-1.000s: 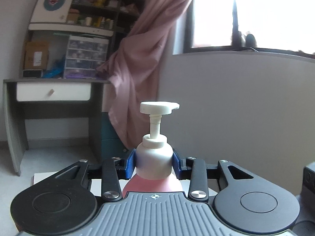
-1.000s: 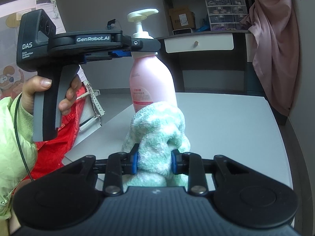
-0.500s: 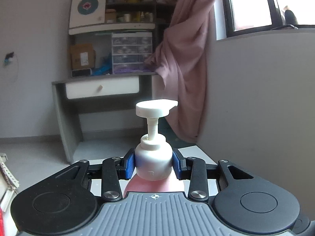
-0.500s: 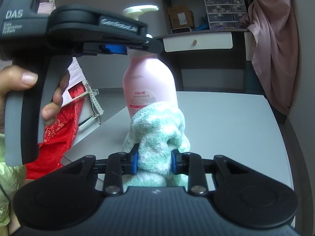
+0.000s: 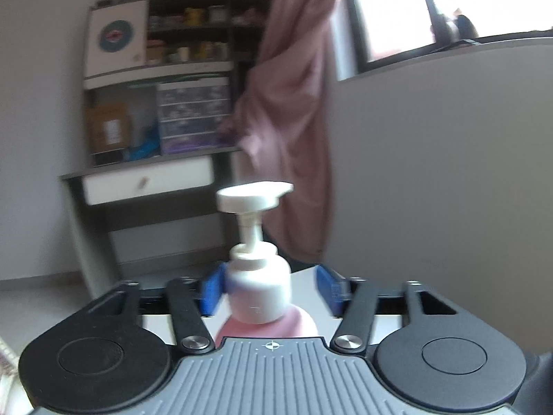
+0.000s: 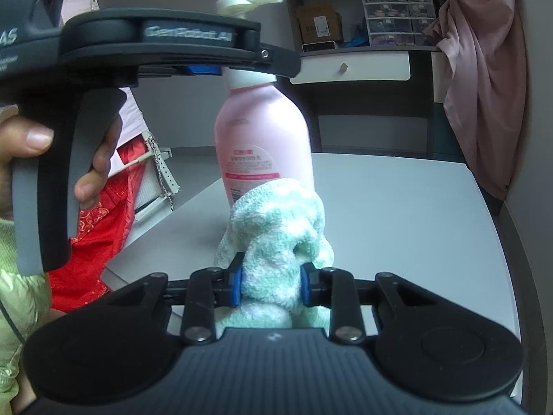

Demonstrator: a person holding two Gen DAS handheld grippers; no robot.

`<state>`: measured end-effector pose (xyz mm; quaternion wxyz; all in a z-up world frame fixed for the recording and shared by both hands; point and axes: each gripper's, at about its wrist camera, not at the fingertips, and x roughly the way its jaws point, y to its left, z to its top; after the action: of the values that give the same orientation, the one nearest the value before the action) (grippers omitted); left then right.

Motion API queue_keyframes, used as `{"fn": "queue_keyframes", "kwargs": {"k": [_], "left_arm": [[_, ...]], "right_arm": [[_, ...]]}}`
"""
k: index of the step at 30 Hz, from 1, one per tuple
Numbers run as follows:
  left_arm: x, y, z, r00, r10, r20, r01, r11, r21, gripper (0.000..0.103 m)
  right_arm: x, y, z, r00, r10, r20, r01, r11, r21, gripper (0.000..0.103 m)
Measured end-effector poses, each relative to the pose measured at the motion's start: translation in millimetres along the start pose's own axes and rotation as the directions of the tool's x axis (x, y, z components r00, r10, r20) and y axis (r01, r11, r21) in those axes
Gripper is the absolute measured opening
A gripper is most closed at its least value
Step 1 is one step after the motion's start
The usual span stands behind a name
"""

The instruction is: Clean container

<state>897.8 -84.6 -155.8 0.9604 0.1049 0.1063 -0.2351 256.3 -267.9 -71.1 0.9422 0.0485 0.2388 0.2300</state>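
Left wrist view: one pump bottle (image 5: 257, 290), white collar and pump head above a pink body, stands between the two blue pads of the left gripper (image 5: 269, 288). The jaws are opening; the right pad stands clear of the collar, and the left pad appears just beside it, though motion blur makes contact uncertain there. A second ago both pads were clamped on the collar. Background holds one desk (image 5: 145, 180) with one white drawer, one shelf unit above it, one pink curtain (image 5: 293, 103) and one window. The scene sits tilted against the earlier frame, and the gripper points slightly downward.

Right wrist view: one bottle (image 6: 264, 138) stands upright on one white table (image 6: 397, 214), near its left edge. One green-and-white cloth (image 6: 276, 242) is pinched between the pads of the right gripper (image 6: 271, 285), its bunched front touching the bottle's lower front. This grip and position match the earlier frame. The left gripper (image 6: 204, 69) reaches in level from the left at the bottle's neck, closer to the lens than a second ago. One hand (image 6: 52, 159) wraps its handle, thumb on the near side, fingers curled behind; a pale green sleeve (image 6: 17, 276) shows below. One red cloth (image 6: 93, 235) lies beyond the table's left edge.
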Motion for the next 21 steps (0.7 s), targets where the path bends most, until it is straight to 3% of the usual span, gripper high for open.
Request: {"fn": "queue_keyframes", "kwargs": {"k": [4,7,16,18,21], "left_arm": [[-6,17,-13,0.995,-0.086,0.048,0.087,0.996,-0.018,0.066],[-8,35,-20,0.98,-0.171,0.102,0.179,0.982,-0.068,0.066],[14,42,-44,0.949,-0.283,0.14,0.29,0.956,-0.034,0.062],[21,40,-45,0.941,-0.304,0.147,0.312,0.95,-0.03,0.046],[28,37,-47,0.944,-0.291,0.155,0.298,0.954,-0.028,0.038]], "right_arm": [[3,3,1,1.0,-0.003,-0.002,0.003,1.0,-0.008,0.029],[6,5,1,1.0,-0.002,-0.005,0.002,1.0,-0.015,0.029],[7,8,2,1.0,0.017,-0.002,-0.017,0.999,-0.046,0.029],[2,9,3,1.0,0.022,0.011,-0.022,0.998,-0.06,0.029],[-7,6,8,0.999,0.007,0.043,-0.004,0.998,-0.064,0.029]]}}
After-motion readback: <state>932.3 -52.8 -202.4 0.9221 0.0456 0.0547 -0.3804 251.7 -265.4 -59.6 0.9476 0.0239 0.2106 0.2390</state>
